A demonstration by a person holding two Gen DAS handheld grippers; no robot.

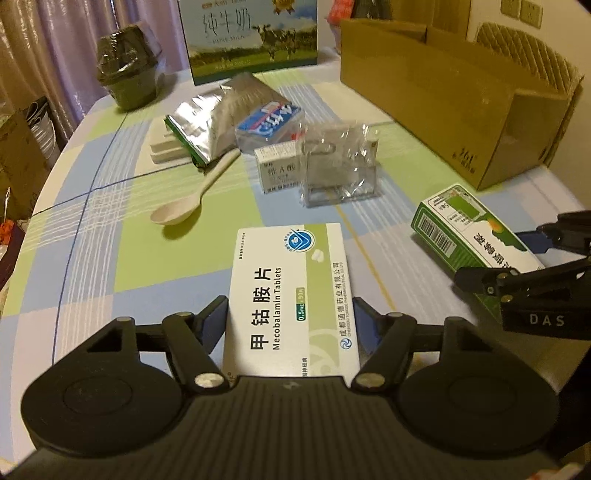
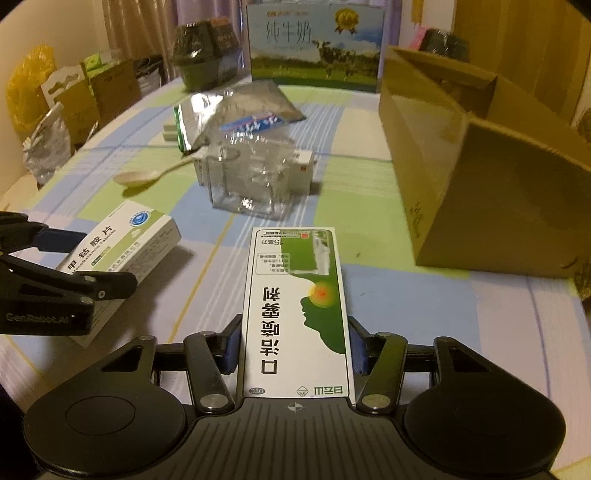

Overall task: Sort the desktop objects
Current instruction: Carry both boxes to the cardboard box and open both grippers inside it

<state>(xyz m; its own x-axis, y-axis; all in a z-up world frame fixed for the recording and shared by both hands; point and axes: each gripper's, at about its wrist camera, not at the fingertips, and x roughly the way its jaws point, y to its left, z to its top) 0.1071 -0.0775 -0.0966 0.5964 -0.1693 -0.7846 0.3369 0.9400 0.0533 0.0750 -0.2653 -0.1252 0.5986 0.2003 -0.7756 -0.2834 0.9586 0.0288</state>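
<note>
- Step in hand, as I judge it: both grippers have a medicine box clamped and lifted or just about lifted off the checked tablecloth (image 1: 110,236), so the sorting is at the carry stage; most of the clutter is not yet dealt with.
- The left gripper (image 1: 290,317) pinches the white Mecobalamin Tablets box (image 1: 291,291) by its long sides, blue pads pressed to both edges, the box reaching forward from the jaws.
- The right gripper (image 2: 293,343) pinches the green-and-white oral spray box (image 2: 295,314) in the same manner, its pads tight on both long edges, the box pointing straight ahead.
- The open cardboard box (image 2: 480,192) stands ahead and to the right of the right gripper, and looks the likely place to drop them, though I cannot tell for sure.
- The next move likely calls for raising each box over the cardboard wall before letting go, one hand at a time so the grippers, now near each other, do not collide.
- Ahead of both grippers lie a clear plastic packet (image 1: 338,166) over a small white medicine box (image 1: 277,170), a pale spoon (image 1: 184,206), a foil pouch (image 1: 218,122), and farther off a milk carton (image 1: 251,33).
</note>
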